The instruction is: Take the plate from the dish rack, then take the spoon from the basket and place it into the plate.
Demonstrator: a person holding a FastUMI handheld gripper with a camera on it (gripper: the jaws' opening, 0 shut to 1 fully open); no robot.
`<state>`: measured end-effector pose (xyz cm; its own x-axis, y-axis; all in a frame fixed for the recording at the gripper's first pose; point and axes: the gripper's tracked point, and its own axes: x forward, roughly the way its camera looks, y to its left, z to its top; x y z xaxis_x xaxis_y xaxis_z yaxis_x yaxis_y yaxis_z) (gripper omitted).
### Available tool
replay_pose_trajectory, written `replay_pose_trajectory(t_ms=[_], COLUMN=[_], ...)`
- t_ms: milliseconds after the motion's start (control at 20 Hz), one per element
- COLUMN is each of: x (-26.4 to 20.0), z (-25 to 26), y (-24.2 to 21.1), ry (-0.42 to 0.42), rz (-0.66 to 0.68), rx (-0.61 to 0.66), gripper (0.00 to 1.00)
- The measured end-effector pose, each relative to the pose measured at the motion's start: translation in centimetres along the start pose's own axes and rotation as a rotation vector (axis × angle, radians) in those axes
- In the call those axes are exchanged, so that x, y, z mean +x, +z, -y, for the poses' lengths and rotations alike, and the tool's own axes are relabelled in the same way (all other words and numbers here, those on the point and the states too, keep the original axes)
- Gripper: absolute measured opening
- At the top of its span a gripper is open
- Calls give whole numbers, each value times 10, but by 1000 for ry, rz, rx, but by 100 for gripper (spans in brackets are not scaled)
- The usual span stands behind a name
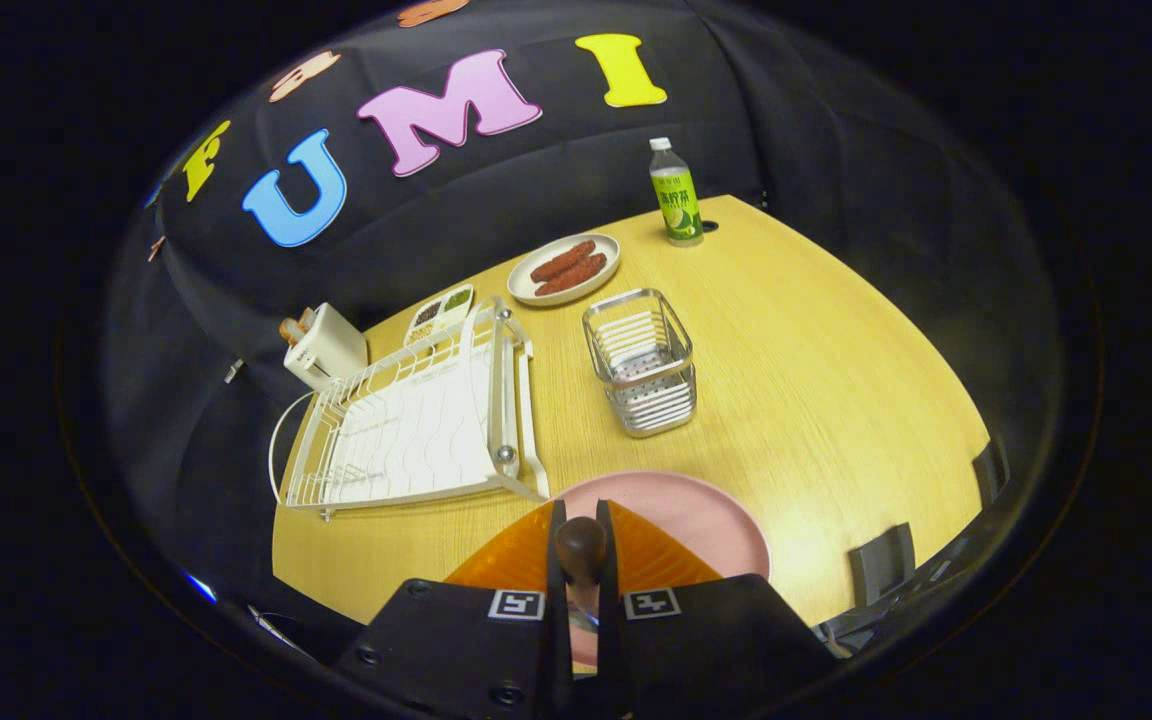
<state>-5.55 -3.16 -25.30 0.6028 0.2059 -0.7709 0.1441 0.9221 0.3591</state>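
- The gripper (581, 545) has both fingers clamped on the dark rounded handle end of the spoon (581, 548).
- The pink plate (696, 515) lies flat on the wooden table (816, 380), just ahead of the fingers.
- The wire basket (641, 362) stands beyond the plate.
- The white dish rack (416, 420) sits beside the basket.

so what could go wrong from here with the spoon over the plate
The gripper pinches only the spoon's dark handle end, so it could twist or slip before release. The pink plate lies mostly to one side of the fingers, near the dish rack, so a drop now might land off the plate.
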Motion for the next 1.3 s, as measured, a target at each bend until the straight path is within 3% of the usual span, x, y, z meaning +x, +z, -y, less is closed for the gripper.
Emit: replay_pose_trajectory(t_ms=[500, 700, 800, 850, 900, 950, 1050, 1300], x=[18, 36, 39, 38, 35, 32, 19, -33], z=[-3, 18, 26, 26, 26, 28, 27, 13], y=[-18, -26, -24, -22, -19, -14, 4, 67], ry=[19, -48, -71, -73, -76, -85, -94, -114], rz=[-51, -85, -73, -61, -46, -27, 41, 271], rx=[121, 150, 136, 122, 102, 76, 21, -98], gripper=[14, 20, 41, 63, 74, 91, 99, 99])
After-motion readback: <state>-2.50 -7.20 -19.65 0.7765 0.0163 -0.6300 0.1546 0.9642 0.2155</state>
